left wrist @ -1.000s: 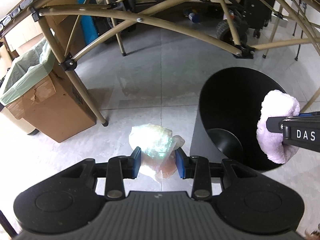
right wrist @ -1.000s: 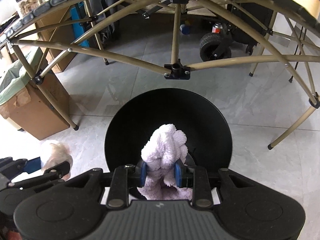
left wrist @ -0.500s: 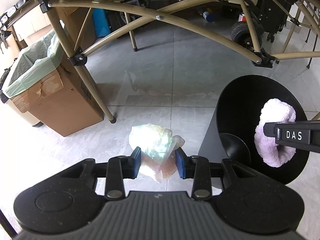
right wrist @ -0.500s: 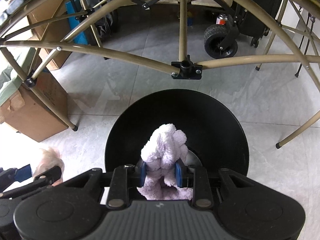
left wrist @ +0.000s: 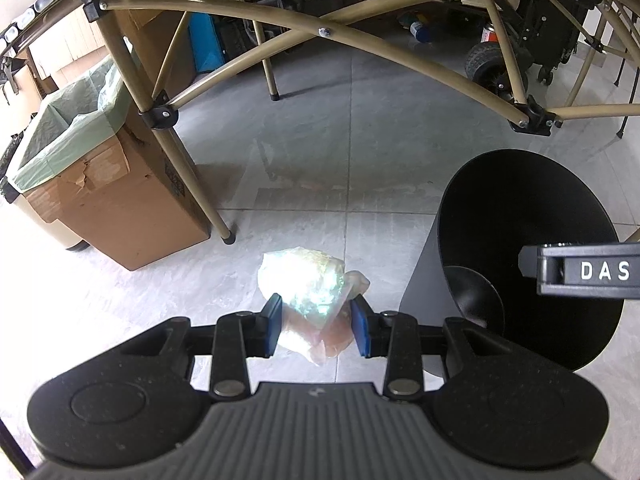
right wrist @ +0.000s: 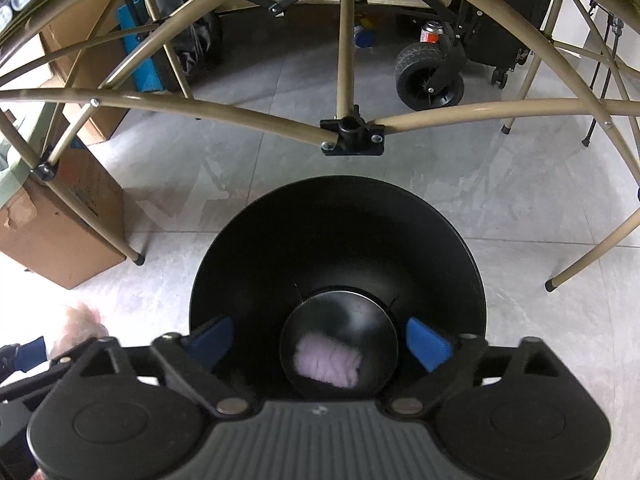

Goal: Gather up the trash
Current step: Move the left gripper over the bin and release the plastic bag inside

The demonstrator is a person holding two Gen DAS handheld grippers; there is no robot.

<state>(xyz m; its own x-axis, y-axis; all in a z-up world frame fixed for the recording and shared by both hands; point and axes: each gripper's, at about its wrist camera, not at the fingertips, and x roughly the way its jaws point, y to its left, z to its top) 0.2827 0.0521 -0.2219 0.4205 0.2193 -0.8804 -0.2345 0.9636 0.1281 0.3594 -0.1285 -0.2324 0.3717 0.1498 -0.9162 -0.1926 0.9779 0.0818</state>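
R gripper (right wrist: 318, 342) opening, empty | L gripper (left wrist: 316, 324) clenched on wrapper (left wrist: 308, 284) | lilac cloth (right wrist: 328, 366) lies crosswise in bin (right wrist: 340, 216)

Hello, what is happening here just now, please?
A person collects trash with two handheld grippers. The right gripper is opening above the black bin, nothing between its fingers; the fluffy lilac piece is inside the bin. The left gripper is shut on a crumpled plastic wrapper beside the bin.
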